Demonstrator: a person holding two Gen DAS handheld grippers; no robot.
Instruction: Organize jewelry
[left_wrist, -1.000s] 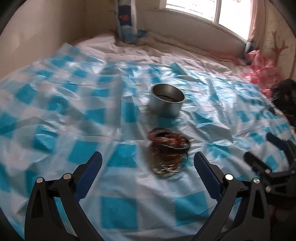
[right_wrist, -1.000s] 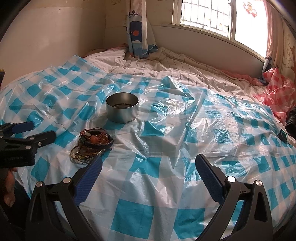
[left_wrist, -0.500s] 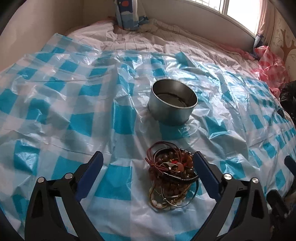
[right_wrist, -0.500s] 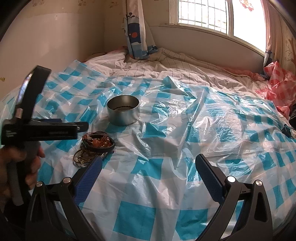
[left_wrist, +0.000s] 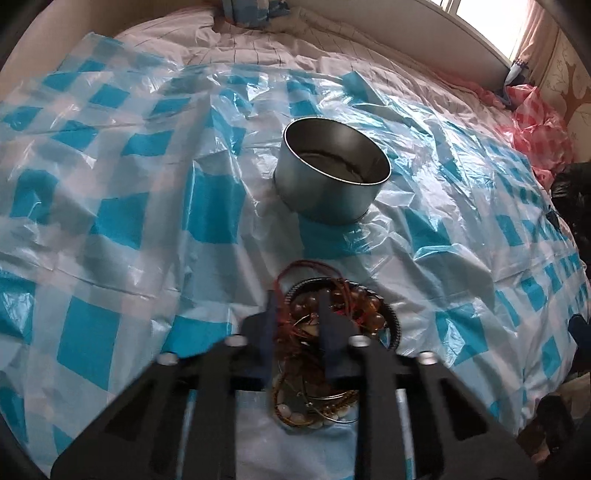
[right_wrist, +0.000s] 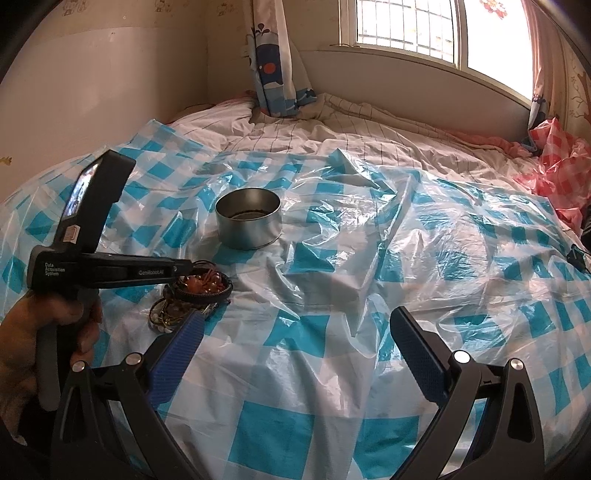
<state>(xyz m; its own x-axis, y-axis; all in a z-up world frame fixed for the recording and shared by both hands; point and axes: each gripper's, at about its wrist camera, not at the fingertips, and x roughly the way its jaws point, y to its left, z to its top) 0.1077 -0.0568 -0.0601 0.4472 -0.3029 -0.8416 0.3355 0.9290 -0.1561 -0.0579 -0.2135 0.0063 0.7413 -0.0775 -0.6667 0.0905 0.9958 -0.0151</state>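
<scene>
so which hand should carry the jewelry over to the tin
Left. Its claw has just been closing and now sits in the jewelry pile with strands between its fingers, the tin straight ahead. The right claw is open over bare plastic sheet, off to the side.

One round metal tin (left_wrist: 330, 177) stands far of the middle on one blue-checked plastic sheet (left_wrist: 110, 221). One tangled heap of bracelets (left_wrist: 332, 314) lies near of it; the pieces overlap too much to count. Two grippers show, and one crumpled red-checked bag (right_wrist: 554, 166) lies far right.
</scene>
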